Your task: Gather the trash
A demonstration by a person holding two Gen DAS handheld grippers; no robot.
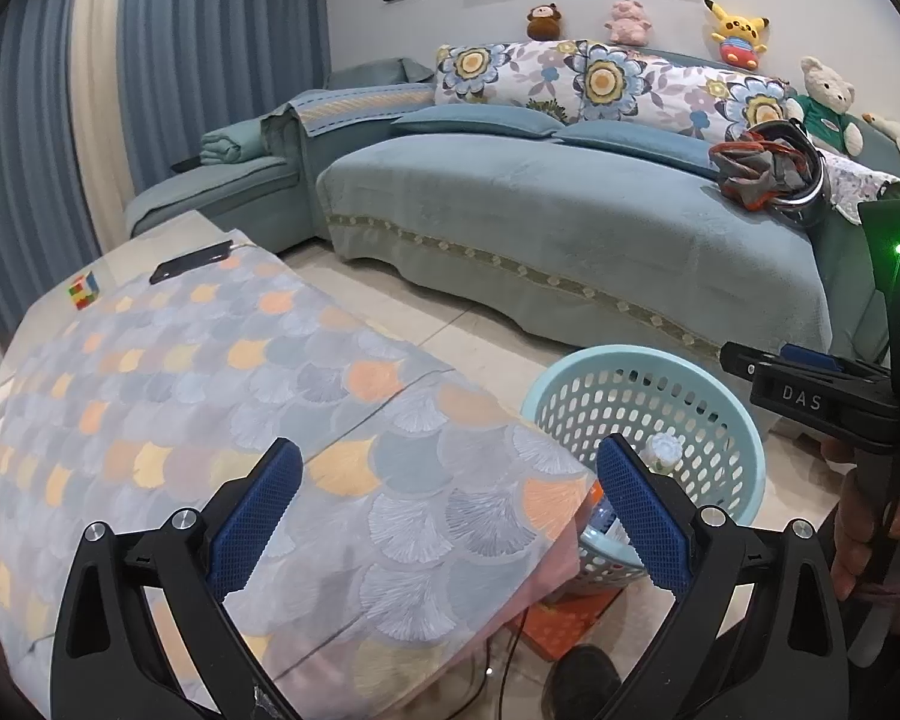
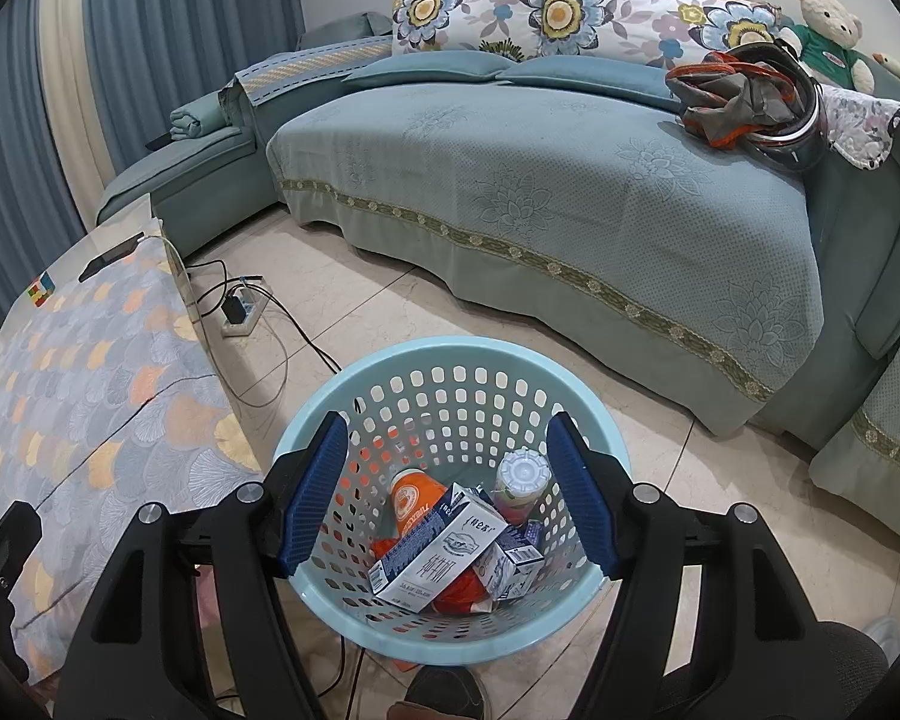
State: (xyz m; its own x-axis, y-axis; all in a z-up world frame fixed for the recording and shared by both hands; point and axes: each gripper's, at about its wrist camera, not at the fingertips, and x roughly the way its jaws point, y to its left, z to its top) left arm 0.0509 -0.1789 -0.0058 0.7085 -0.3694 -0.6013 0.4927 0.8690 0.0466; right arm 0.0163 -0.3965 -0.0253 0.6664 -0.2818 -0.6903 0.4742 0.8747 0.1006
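Observation:
A light blue perforated basket (image 2: 450,354) stands on the tiled floor beside the table; it also shows in the left wrist view as the basket (image 1: 648,366). Inside lie a white and blue milk carton (image 2: 444,546), an orange cup (image 2: 411,495), a small bottle with a white cap (image 2: 522,474) and a smaller carton (image 2: 513,564). My right gripper (image 2: 450,492) hangs open right over the basket, nothing between its blue pads. My left gripper (image 1: 450,516) is open and empty above the table's near corner. The right gripper's body (image 1: 810,396) shows at the right of the left wrist view.
The table wears a scale-patterned cloth (image 1: 210,372) and carries a dark phone (image 1: 192,261) and a puzzle cube (image 1: 84,291). A teal sofa (image 2: 570,180) with plush toys fills the back. A power strip (image 2: 243,312) and cables lie on the floor.

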